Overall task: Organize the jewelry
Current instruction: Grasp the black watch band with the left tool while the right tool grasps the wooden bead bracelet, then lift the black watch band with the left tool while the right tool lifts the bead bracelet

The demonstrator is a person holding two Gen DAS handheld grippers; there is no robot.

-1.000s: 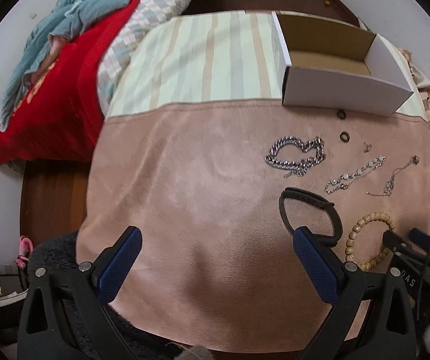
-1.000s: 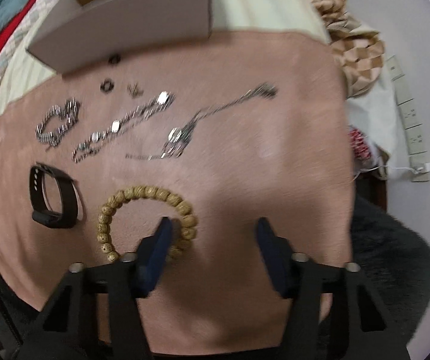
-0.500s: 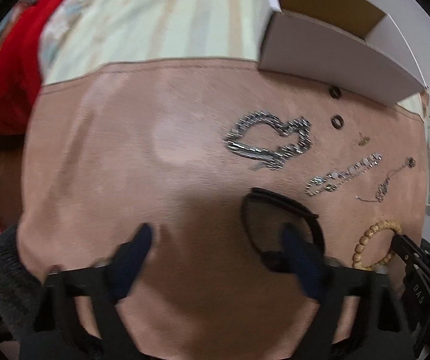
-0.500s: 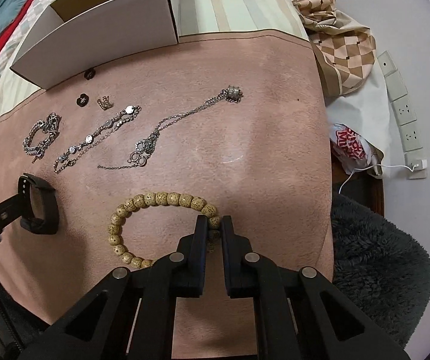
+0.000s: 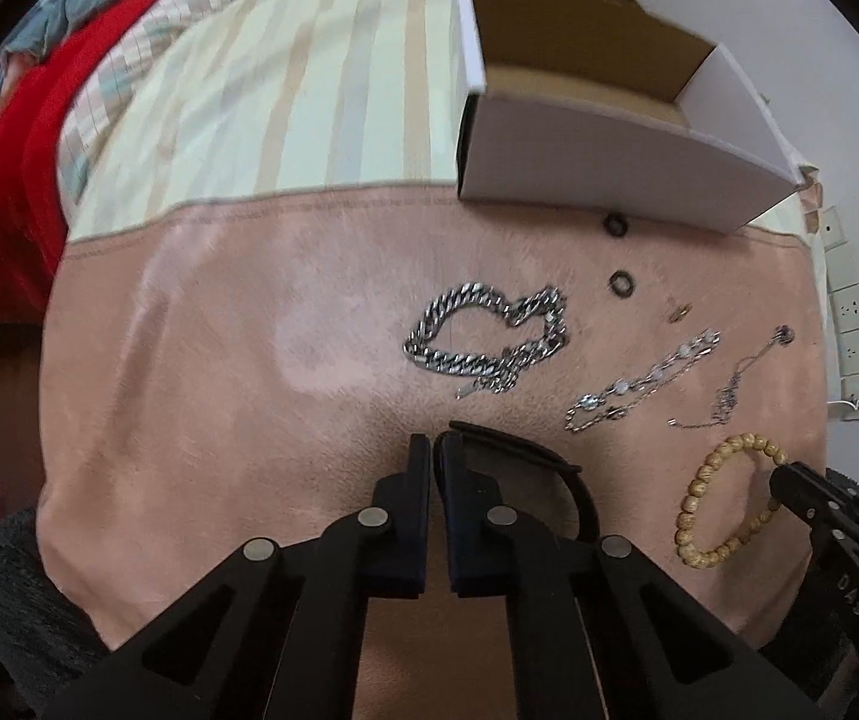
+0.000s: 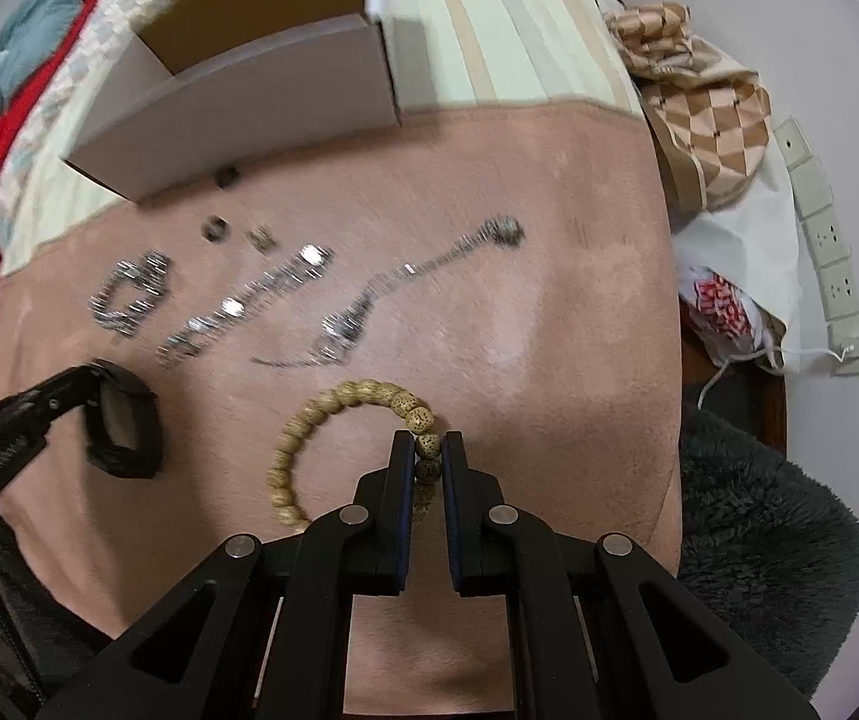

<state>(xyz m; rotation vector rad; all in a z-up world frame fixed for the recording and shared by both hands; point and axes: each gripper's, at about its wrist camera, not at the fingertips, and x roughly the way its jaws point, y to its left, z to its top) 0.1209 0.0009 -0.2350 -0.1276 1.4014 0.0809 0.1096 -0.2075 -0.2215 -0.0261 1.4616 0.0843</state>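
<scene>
On a pink suede cloth [image 5: 219, 360] lie a heavy silver chain [image 5: 486, 339], a crystal bracelet [image 5: 639, 381], a thin necklace [image 5: 735, 384], two dark rings [image 5: 621, 283], a small earring [image 5: 678, 313]. My left gripper [image 5: 432, 450] is shut on the strap of the black band [image 5: 549, 468], which also shows in the right wrist view [image 6: 123, 432]. My right gripper [image 6: 428, 450] is shut on the wooden bead bracelet [image 6: 333, 420], which also shows in the left wrist view [image 5: 723, 510]. An open white cardboard box [image 5: 609, 144] stands behind the jewelry.
A striped pale cloth [image 5: 285, 108] covers the far half of the surface. A red blanket [image 5: 3, 180] lies at the left. A checked fabric [image 6: 705, 120], a white bag [image 6: 747, 276] and wall sockets [image 6: 831, 252] are at the right. A dark fuzzy rug [image 6: 765, 540] lies below.
My left gripper moved forward and closed from wide open onto the black band's strap. My right gripper closed onto the wooden bead bracelet and stays shut on it.
</scene>
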